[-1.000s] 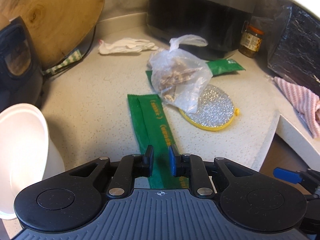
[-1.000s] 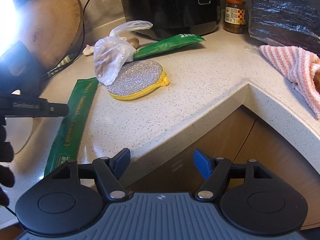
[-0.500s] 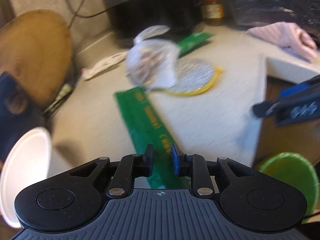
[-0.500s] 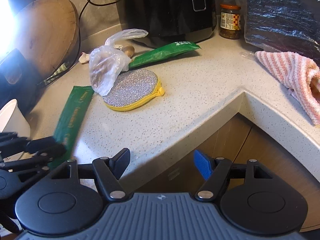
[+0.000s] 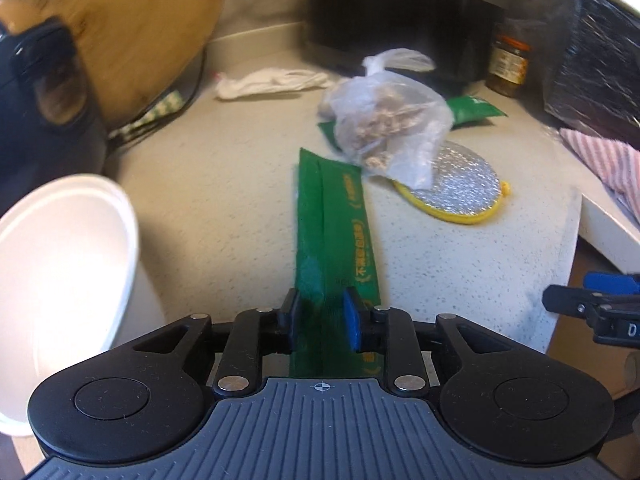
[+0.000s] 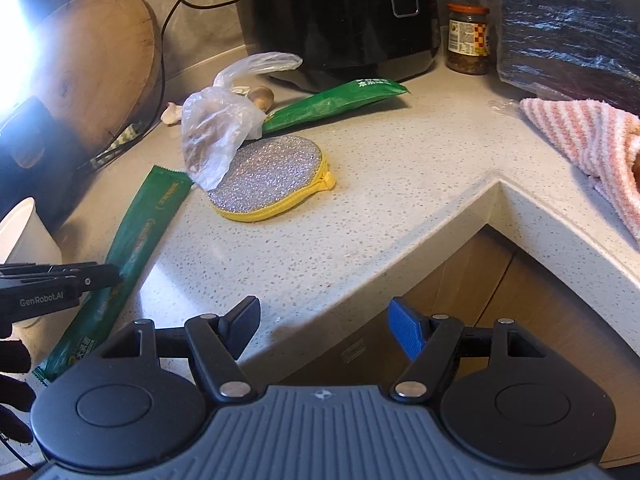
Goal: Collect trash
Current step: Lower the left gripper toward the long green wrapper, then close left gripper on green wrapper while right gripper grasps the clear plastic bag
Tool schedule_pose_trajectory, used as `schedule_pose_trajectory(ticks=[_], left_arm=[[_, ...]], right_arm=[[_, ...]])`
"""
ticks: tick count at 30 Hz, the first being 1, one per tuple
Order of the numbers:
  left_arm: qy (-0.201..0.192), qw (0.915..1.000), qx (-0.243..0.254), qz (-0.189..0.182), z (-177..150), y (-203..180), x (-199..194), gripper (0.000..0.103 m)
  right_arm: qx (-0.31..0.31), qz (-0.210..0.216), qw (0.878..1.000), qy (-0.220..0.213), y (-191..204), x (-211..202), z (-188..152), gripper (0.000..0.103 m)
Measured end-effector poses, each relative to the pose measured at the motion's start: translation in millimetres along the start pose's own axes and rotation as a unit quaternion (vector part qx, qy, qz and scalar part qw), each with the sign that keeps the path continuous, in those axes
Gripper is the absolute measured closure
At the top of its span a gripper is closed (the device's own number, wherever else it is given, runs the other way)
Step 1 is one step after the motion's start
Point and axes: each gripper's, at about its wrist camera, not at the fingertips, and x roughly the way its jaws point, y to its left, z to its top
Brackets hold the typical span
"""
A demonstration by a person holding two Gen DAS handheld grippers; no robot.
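A long green wrapper (image 5: pixel 334 236) lies flat on the speckled counter; it also shows in the right wrist view (image 6: pixel 132 248). My left gripper (image 5: pixel 322 320) sits over its near end, the jaws narrowly apart with the wrapper between them. From the right wrist view the left gripper (image 6: pixel 108 276) touches the wrapper's middle. A knotted clear plastic bag of scraps (image 5: pixel 388 124) and a second green wrapper (image 6: pixel 336 100) lie further back. My right gripper (image 6: pixel 322 330) is open and empty, off the counter's front edge.
A white paper cup (image 5: pixel 60 240) stands at the left. A glittery yellow-edged pouch (image 6: pixel 272 176), crumpled white tissue (image 5: pixel 272 82), black rice cooker (image 6: pixel 340 16), jar (image 6: pixel 468 38), wooden board (image 6: pixel 96 68), dark bag (image 6: pixel 568 24) and striped towel (image 6: pixel 584 136) ring the counter.
My left gripper swung away and came back over the wrapper's near end, jaws still narrow around it. The right gripper stayed open and drifted slightly.
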Motion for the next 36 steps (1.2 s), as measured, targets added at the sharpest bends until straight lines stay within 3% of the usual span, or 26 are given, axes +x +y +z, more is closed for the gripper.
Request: schedule_pose_trajectory(ticks=[6, 10, 15, 17, 18, 29, 33, 36], left_arm=[[0.007, 0.9991, -0.014, -0.039, 0.4, 7.4, 0.1, 0.075], [-0.017, 0.9978, -0.043, -0.048, 9.9, 15.7, -14.5, 0.076], [-0.005, 0.9996, 0.017, -0.023, 5.1, -9.3, -9.3, 0.075], [0.014, 0.999, 0.027, -0.032, -1.8, -16.1, -2.3, 0.074], [0.012, 0.999, 0.027, -0.035, -5.0, -17.6, -1.5, 0.07], [-0.004, 0.9991, 0.036, -0.022, -11.6, -22.7, -4.7, 0.062], [-0.048, 0.998, 0.039, 0.012, -12.0, -19.4, -16.0, 0.062], [-0.017, 0.9996, 0.023, 0.005, -7.2, -11.7, -6.2, 0.063]], right_arm=[[-0.001, 0.003, 1.0, 0.005, 1.2, 6.6, 1.4, 0.031], [-0.002, 0.004, 1.0, 0.002, 1.5, 6.6, 3.5, 0.031], [-0.004, 0.008, 1.0, 0.008, 2.7, 9.8, 2.1, 0.031], [-0.007, 0.009, 1.0, 0.008, 3.8, 9.9, 1.8, 0.031], [-0.008, 0.009, 1.0, 0.008, 4.0, 9.9, 1.6, 0.031], [-0.016, 0.019, 1.0, 0.011, 9.0, 12.3, 2.0, 0.03], [-0.025, 0.019, 1.0, 0.002, 10.8, 10.6, 4.8, 0.028], [-0.021, 0.014, 1.0, 0.003, 9.2, 14.5, 6.6, 0.026]])
